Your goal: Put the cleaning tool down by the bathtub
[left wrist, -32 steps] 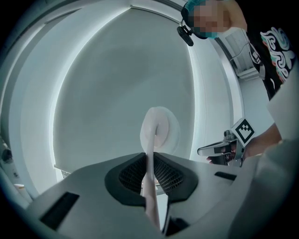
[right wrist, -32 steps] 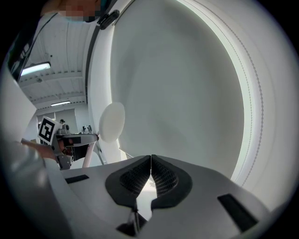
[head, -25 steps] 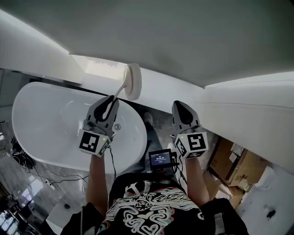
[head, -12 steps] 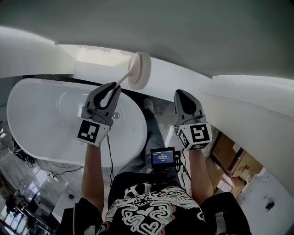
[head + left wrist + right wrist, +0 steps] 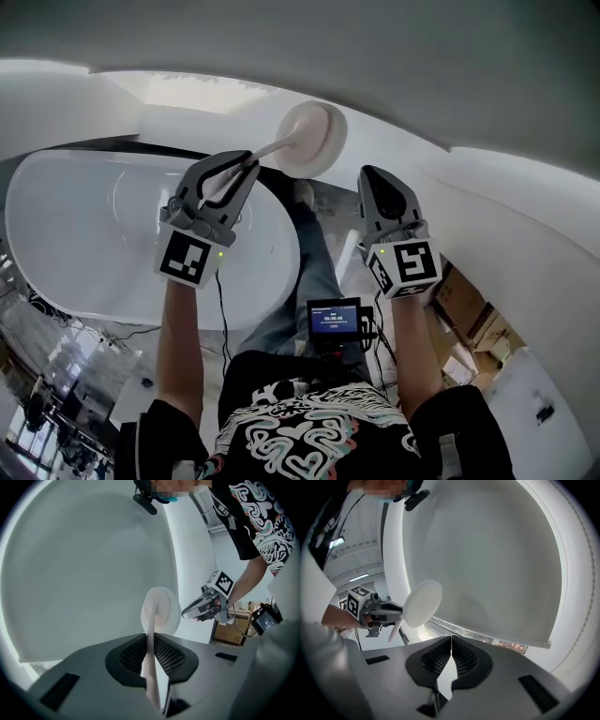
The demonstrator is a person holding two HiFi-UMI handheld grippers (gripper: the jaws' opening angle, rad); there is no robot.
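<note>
Now the left gripper (image 5: 246,167) clamps the cleaning tool (image 5: 309,141) near the bathtub (image 5: 75,234).

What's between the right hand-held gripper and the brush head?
Nothing: the gap from right hand-held gripper to brush head is bare, seen in the head view.

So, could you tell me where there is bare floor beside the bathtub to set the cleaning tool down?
The grey floor strip between the person's leg and the white wall, beside the bathtub, looks bare. The floor at its near left is crowded with cables. The left gripper holds the cleaning tool.
</note>
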